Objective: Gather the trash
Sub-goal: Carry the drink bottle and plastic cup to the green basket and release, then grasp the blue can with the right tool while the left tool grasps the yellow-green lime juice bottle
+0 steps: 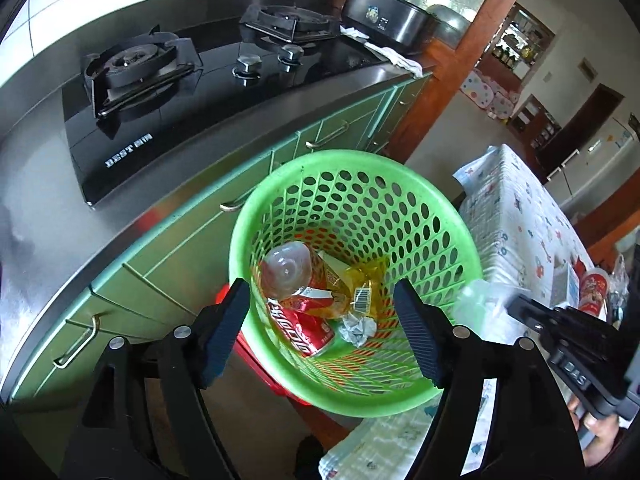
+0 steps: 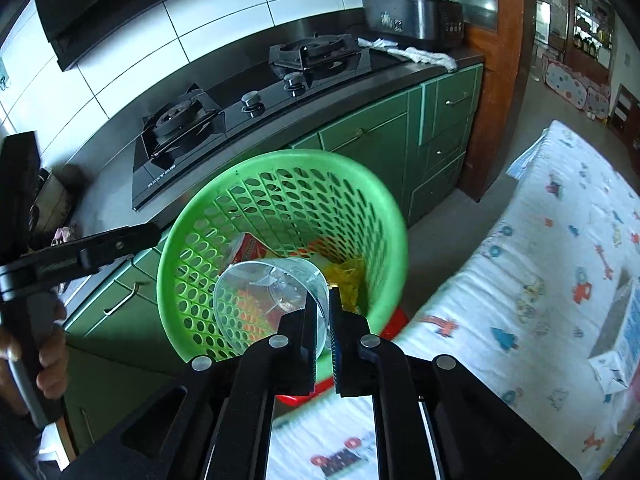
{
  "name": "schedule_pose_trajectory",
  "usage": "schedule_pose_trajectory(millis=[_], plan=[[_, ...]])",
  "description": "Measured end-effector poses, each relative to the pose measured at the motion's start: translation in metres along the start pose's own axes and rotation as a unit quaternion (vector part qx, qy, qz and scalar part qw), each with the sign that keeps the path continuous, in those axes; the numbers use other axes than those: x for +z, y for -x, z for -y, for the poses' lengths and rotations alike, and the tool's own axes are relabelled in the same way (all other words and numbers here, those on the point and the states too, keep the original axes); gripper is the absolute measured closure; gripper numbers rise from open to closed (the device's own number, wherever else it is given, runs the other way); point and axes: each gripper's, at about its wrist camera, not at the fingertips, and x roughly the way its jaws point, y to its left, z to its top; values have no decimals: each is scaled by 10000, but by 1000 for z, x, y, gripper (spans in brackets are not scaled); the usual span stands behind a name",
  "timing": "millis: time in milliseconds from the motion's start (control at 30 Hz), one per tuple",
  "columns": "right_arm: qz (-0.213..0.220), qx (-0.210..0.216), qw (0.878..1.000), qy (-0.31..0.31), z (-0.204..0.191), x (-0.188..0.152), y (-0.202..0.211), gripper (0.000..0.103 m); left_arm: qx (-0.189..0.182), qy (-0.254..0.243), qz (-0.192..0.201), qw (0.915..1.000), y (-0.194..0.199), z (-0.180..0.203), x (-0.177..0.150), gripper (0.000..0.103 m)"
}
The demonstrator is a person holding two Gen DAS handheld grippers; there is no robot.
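Right gripper (image 2: 323, 300) pinches clear cup (image 2: 268, 300); left gripper (image 1: 322, 304) gapes empty.

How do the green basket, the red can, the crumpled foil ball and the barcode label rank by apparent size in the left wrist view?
Largest to smallest, as they appear:
1. green basket
2. red can
3. crumpled foil ball
4. barcode label

The last two look close, and the can is partly covered, so its rank over the foil is only apparent.
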Motion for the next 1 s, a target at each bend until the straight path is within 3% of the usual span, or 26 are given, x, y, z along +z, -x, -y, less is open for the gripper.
schedule_pose_trajectory(millis=[133,267,500,800,1000], plan=[[-14,-22,10000,-50,-5,2,-11,89,45,-20,6,10000,4,-2,-1,27],[41,139,9998,-149,-4,2,-11,72,76,9,0,10000,6,-3,-2,25],[212,167,9994,-206,1,-4,11,60,73,-17,4,10000,8,3,-4,24],[408,-328,9980,-359,36,-35,65,43,-42,-266,-1,9996,15,36,-13,23],[506,-693,9943,-640,77,-68,108,42,-168,-428,-40,9989,19,64,-22,23]])
